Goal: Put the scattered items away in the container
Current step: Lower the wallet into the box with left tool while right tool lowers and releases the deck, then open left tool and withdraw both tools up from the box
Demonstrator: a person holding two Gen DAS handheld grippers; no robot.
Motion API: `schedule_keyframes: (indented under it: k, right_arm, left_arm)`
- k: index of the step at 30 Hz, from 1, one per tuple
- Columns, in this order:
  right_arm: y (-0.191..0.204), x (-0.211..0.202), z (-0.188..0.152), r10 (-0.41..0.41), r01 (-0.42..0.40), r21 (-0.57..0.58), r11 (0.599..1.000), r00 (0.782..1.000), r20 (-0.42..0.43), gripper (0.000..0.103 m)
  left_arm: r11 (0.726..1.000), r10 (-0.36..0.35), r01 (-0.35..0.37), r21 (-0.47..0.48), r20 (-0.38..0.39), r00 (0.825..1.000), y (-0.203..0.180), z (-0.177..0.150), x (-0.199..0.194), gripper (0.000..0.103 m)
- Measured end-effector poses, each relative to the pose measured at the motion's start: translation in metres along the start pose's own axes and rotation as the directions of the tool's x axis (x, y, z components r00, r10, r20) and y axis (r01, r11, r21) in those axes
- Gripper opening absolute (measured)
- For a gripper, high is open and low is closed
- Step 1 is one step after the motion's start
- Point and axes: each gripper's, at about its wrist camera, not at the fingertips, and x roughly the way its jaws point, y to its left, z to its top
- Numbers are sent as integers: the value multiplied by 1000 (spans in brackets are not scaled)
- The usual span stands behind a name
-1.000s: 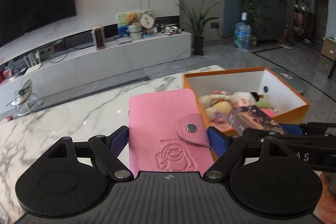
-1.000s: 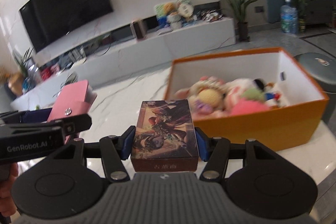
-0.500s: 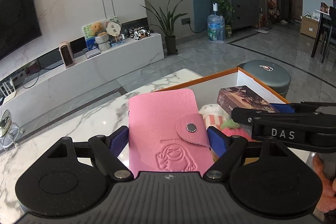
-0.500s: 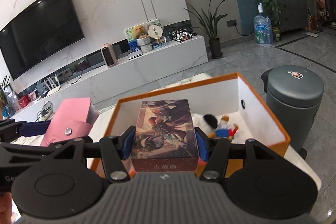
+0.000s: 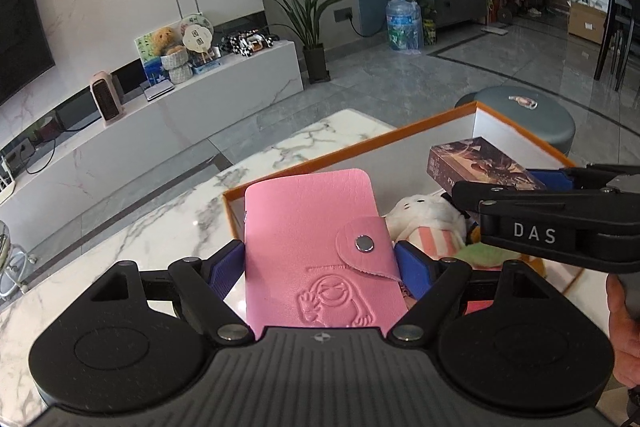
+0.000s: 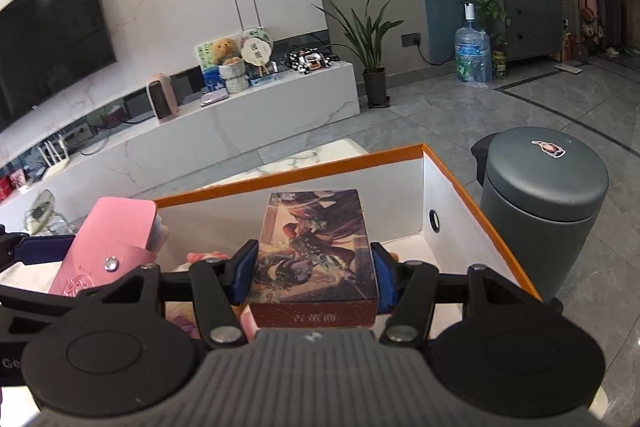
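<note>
My left gripper [image 5: 320, 259] is shut on a pink card wallet [image 5: 316, 247] with a snap flap, held over the near left part of the orange box [image 5: 352, 151]. My right gripper [image 6: 314, 273] is shut on a dark illustrated card box [image 6: 316, 247], hanging above the orange box [image 6: 472, 203] and its white inside. Both held things appear in each other's view: the card box [image 5: 476, 167] at the right, the wallet [image 6: 112, 243] at the left. Plush toys [image 5: 432, 219] lie on the box floor under the grippers.
The orange box stands on a white marble table [image 5: 140, 235]. A grey round bin [image 6: 544, 199] stands just beyond the box's right wall. A person's hand [image 5: 622, 311] holds the right gripper's handle. A long white TV bench [image 6: 240, 119] runs across the room behind.
Both grippers have moved to the right and slightly down, from beside the orange box to above its inside. Each grip is unchanged.
</note>
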Motion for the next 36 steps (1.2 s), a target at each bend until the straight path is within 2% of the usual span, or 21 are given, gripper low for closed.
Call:
schedule_keyframes:
  k: [12,18,26,29,31,33,36]
  right_arm:
    - [-6,28,-13,-37,37,-2,999,997,-61,61]
    - [-3,33,-18,-52,49,-27,998,995,-88,61]
    - [-7,33,-21,-41,41,-2,999,994,-99,64]
    - [-8,30,-21,-30,31,4,1000,997,-77,74]
    - [-6,27,-22,-29,29,1,1000,998,-57,84]
    - [-4,25,-22,-26,26,1,1000,999,-41,88]
    - [-4,23,-22,-27,27,16,999,999,-25,88]
  left_arm:
    - [1000,-12,13,24,-39,999,-7,-9,19,95]
    - [999,-21,24,31,-95,995,-13,-12,25,95]
    - [998,10,-5,62,-82,997,-19,-12,21,96]
    - [997,26,-22,72,-55,998,-20,-13,16,96]
    - [995,44,-41,95,-25,999,-22,-12,10,96]
    - [992,59,-58,114,0,998,-22,-12,3,96]
    - [989,71,-73,129,20,997,-22,-10,-9,96]
